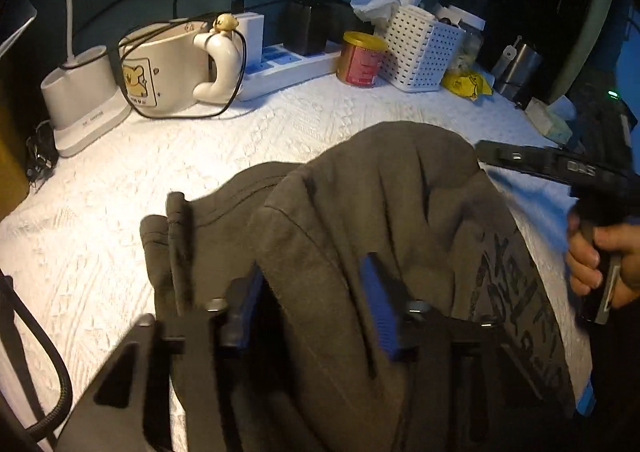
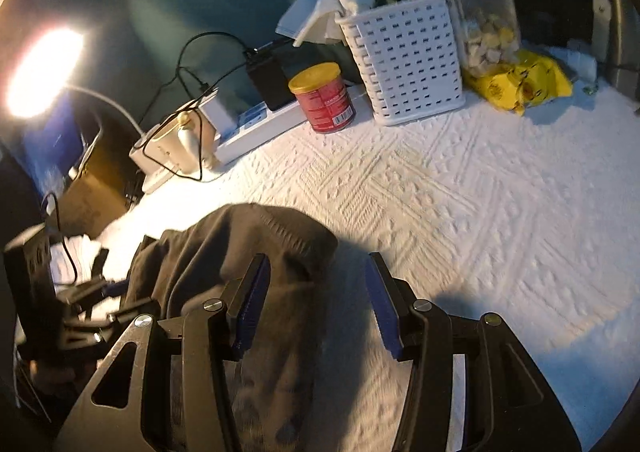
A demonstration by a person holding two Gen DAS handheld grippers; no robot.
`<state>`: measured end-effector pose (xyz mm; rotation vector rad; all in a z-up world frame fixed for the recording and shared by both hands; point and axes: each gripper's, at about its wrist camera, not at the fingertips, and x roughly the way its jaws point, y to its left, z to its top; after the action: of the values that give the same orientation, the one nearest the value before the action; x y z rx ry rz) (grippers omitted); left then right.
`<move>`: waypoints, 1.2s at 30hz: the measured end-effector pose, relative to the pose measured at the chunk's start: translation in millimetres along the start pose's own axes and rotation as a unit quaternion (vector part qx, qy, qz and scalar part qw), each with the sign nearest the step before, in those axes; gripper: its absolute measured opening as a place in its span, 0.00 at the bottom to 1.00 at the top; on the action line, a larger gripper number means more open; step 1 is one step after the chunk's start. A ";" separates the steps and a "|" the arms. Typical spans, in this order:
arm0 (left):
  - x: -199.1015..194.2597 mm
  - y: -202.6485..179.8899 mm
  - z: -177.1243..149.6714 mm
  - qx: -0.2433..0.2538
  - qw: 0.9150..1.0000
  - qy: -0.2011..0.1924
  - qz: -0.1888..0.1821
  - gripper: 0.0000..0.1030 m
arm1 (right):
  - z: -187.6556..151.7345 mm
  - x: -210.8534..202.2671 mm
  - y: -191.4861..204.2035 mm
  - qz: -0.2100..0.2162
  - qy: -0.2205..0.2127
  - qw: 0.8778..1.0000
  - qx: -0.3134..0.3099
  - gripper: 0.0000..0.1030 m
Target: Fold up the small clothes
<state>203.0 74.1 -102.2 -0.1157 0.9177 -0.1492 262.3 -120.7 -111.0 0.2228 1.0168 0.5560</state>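
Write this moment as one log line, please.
left fingers: gripping grey shirt | right fingers: open over shirt edge | fold: unfinished

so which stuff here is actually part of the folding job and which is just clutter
Part of the job:
- dark grey garment
- left gripper, garment between its fingers
- right gripper, jaws apart over the garment's edge

Just lying about:
- mug
- power strip
- red can
- white basket
- yellow packet
- lamp base

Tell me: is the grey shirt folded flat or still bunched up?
Bunched up: the grey shirt humps in loose folds over the white cloth, draped across the left gripper.
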 end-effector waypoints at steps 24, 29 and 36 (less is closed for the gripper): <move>-3.7 70.3 10.6 -0.077 0.997 0.005 0.000 0.15 | 34.8 63.5 21.3 0.012 0.027 0.997 -0.067 0.18; -7.4 76.4 26.3 -0.081 0.996 -0.023 0.019 0.40 | 37.9 56.9 17.4 0.009 0.025 0.998 -0.061 0.27; 8.1 79.6 31.2 -0.064 0.998 -0.017 -0.006 0.10 | 36.1 36.6 21.6 0.006 -0.002 0.997 -0.073 0.27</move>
<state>239.0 152.1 -102.7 -0.2431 0.8928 -0.0996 300.5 -80.1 -110.2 0.1018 0.9661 0.6382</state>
